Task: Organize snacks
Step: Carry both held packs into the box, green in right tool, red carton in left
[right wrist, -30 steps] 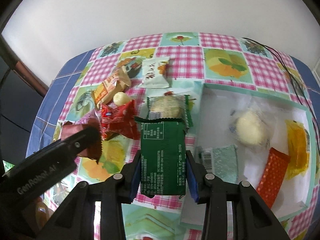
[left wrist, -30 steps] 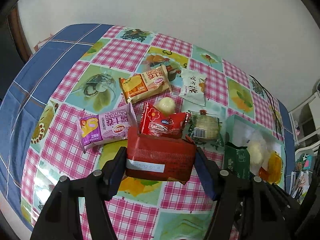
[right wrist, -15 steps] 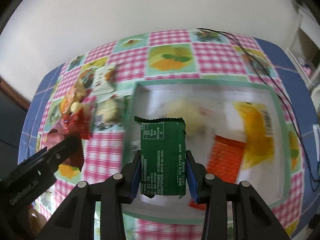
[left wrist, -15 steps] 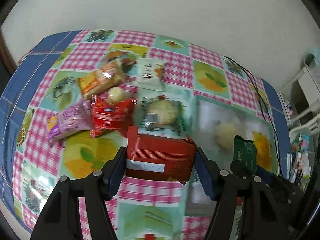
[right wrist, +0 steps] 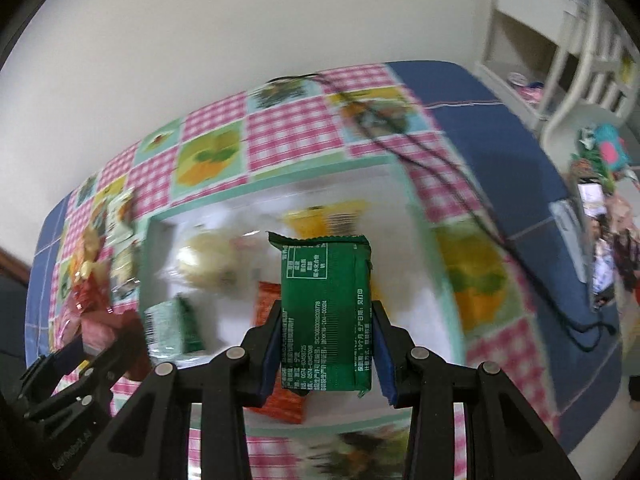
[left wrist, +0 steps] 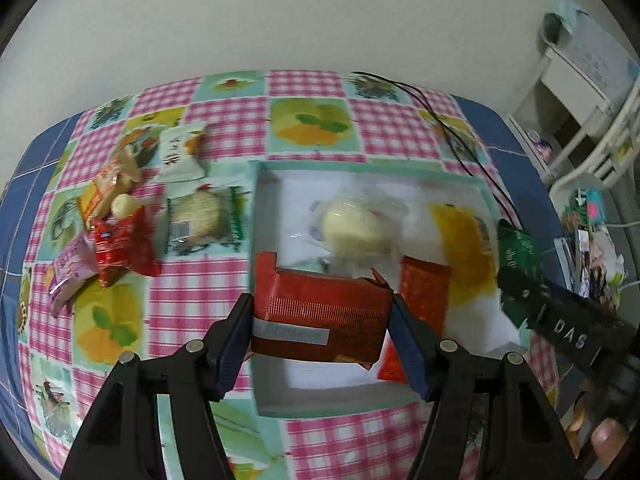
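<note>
My left gripper (left wrist: pixel 322 314) is shut on a red snack packet (left wrist: pixel 320 292) and hangs over the left part of a white box with a teal rim (left wrist: pixel 360 169). My right gripper (right wrist: pixel 324 344) is shut on a green packet (right wrist: pixel 324 300) over the same box (right wrist: pixel 280 184). In the box lie a pale round bun in clear wrap (left wrist: pixel 352 228), a yellow packet (left wrist: pixel 464 248) and an orange packet (left wrist: pixel 424 292). Left of the box on the checked cloth lie a white packet (left wrist: pixel 180 152), a round cake (left wrist: pixel 202 216), another red packet (left wrist: pixel 122 244) and a purple packet (left wrist: pixel 70 264).
A black cable (left wrist: pixel 460 136) runs over the cloth past the box's far right corner. A white shelf unit (left wrist: pixel 580 80) and clutter stand beyond the table's right edge. A plain wall rises behind the table. The right view is blurred.
Both grippers have swung to the right, from above the pile of snacks to above the box, each still holding its packet.
</note>
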Action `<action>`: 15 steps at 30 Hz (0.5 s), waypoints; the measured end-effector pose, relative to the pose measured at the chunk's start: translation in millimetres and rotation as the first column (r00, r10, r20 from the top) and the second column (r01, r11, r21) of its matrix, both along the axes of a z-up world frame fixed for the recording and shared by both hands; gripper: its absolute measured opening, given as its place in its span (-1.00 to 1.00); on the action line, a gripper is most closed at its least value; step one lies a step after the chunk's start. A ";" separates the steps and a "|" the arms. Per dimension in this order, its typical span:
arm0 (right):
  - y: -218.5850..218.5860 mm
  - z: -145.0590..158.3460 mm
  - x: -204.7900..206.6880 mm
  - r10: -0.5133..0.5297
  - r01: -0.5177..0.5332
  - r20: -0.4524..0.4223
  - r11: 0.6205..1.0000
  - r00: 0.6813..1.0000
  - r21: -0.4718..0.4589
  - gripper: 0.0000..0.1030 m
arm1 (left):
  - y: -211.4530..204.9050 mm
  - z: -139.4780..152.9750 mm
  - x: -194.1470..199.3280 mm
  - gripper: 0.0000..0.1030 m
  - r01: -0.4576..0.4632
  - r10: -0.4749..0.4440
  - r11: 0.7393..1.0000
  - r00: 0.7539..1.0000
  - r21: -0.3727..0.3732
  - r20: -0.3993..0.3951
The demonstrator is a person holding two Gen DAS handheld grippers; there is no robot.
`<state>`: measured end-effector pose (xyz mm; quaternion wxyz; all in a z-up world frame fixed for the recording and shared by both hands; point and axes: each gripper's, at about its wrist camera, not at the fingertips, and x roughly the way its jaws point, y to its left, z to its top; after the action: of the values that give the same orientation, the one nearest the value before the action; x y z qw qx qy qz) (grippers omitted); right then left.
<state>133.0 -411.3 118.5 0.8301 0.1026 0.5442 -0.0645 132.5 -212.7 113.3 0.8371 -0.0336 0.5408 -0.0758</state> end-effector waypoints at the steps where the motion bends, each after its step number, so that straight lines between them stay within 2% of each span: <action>1: -5.5 -0.3 -0.6 -0.010 0.010 -0.001 1.000 1.000 -0.003 -0.18 | -4.0 -0.1 -0.6 0.31 0.008 -0.008 1.000 1.000 0.005 0.000; 7: -32.9 -2.7 -8.1 -0.063 0.063 -0.017 0.998 0.998 -0.006 -0.18 | -21.2 -2.7 -3.7 0.31 0.044 -0.044 0.999 0.999 0.031 -0.003; 15: -33.5 -24.2 -7.5 -0.062 0.061 -0.091 0.998 0.994 -0.007 -0.18 | -33.4 -14.4 -3.3 0.31 0.069 -0.067 0.996 0.997 0.058 -0.030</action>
<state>125.5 -444.8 94.3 0.8021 0.1144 0.5782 -0.0959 129.3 -246.1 98.9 0.8269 0.0082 0.5554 -0.0878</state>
